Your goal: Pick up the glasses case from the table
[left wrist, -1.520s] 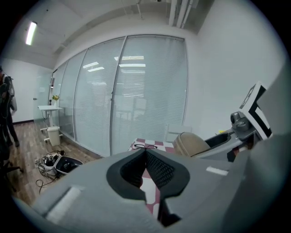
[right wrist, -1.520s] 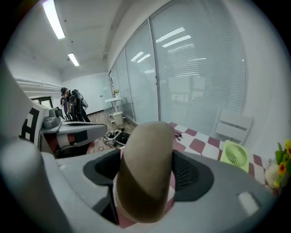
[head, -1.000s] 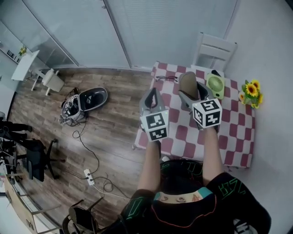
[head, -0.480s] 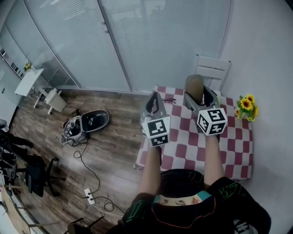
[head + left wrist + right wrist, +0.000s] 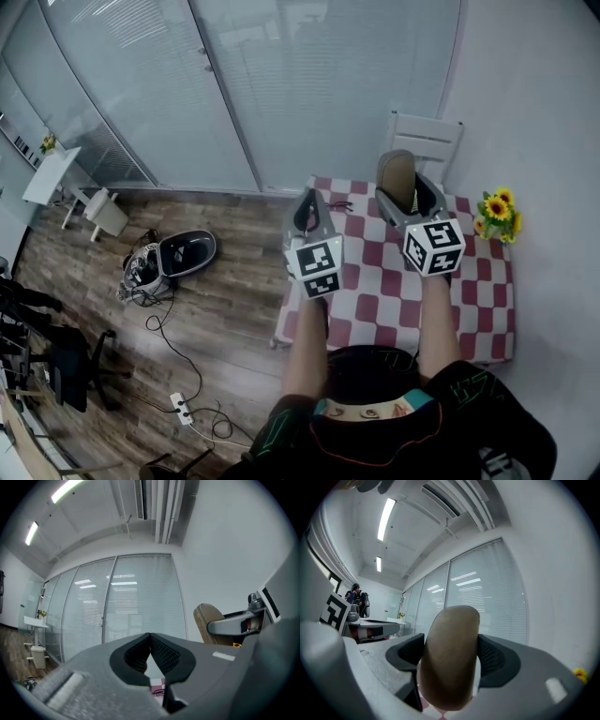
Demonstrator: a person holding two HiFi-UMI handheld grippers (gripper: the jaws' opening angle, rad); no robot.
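The tan glasses case (image 5: pixel 397 178) is held up in the air above the checked table (image 5: pixel 375 281), clamped between the jaws of my right gripper (image 5: pixel 405 192). In the right gripper view the glasses case (image 5: pixel 451 656) stands on end and fills the gap of the right gripper (image 5: pixel 452 660). My left gripper (image 5: pixel 307 208) is raised beside it on the left, shut with nothing in it. In the left gripper view the left gripper (image 5: pixel 150 656) has its jaws meeting at the tips, and the glasses case (image 5: pixel 208 623) shows at the right.
A pair of glasses (image 5: pixel 339 204) lies near the table's far edge. Yellow sunflowers (image 5: pixel 497 214) stand at the far right corner, a white chair (image 5: pixel 427 141) behind the table. A robot vacuum and cables (image 5: pixel 169 262) lie on the wooden floor at left.
Both grippers have risen and tilted upward with the glasses case still in the right one. My head view has lifted, showing more of the glass wall.
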